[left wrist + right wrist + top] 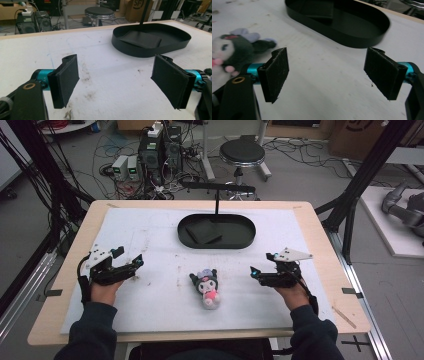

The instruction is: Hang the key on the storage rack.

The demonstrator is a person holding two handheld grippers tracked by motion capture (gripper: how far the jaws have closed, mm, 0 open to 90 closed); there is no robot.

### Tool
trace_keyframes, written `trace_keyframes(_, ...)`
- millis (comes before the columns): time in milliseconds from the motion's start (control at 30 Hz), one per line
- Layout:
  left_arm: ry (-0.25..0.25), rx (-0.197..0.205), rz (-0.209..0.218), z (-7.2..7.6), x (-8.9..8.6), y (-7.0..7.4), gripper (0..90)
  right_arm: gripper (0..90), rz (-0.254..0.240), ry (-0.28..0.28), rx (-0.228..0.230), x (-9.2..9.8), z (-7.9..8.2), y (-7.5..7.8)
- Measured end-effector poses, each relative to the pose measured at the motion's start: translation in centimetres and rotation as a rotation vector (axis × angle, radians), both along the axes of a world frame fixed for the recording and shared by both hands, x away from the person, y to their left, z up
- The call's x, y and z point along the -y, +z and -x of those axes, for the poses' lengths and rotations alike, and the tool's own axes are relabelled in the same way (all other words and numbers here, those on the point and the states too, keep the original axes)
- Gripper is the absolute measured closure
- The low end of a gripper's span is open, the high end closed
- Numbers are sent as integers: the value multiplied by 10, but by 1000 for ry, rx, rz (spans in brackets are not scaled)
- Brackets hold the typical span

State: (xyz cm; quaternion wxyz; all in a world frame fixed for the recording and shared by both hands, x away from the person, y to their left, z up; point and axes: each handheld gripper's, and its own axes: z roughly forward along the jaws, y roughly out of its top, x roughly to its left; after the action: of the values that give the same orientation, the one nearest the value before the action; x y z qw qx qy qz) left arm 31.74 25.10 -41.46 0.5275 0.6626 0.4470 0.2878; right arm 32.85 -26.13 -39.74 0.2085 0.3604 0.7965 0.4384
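While both fingers sets stand spread, plush toy point(229, 53) beside right gripper point(325, 76), left gripper point(115, 82) facing black tray point(150, 41)

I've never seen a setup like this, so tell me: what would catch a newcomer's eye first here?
Probably the small plush toy, dark-hooded with a pink front, lying alone on the white mat near the table's front edge. On either side of it a hand holds a tool, the left tool and the right tool, both with jaws wide apart. Behind the toy sits a black oval tray with a dark flat pad inside.
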Motion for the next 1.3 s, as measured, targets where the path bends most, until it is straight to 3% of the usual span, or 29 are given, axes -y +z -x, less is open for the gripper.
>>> trace_keyframes(167, 17, 12, -26, 1, 0, -1, 216, 205, 33, 78, -42, -31, -2, -9)
trace_keyframes(200, 18, 13, -30, 0, -1, -1, 217, 205, 44, 118, -49, -43, -2, -12)
trace_keyframes(433, 21, -1, -34, -4, -5, -4, 228, 205, 48, 192, -55, -81, 3, -15)
trace_keyframes(600, 30, -5, -48, -4, -7, -4, 239, 205, 50, 216, -50, -107, 8, -17)
trace_keyframes(700, 39, -5, -49, -4, -8, -4, 241, 205, 61, 208, -76, -121, 9, -21)
trace_keyframes(833, 42, -12, -49, -4, -8, -5, 247, 202, 26, 186, -90, -130, 10, -23)
trace_keyframes(900, 43, -18, -49, -5, -8, -6, 259, 195, 7, 173, -139, -137, 10, -26)
trace_keyframes(1000, 44, -19, -51, -5, -9, -6, 260, 192, 4, 181, -155, -141, 10, -28)
trace_keyframes(1133, 49, -19, -49, -5, -10, -6, 261, 190, 59, 200, -133, -149, 14, -28)
trace_keyframes(1300, 51, -19, -50, -5, -10, -5, 263, 199, 91, 155, -99, -140, 10, -22)
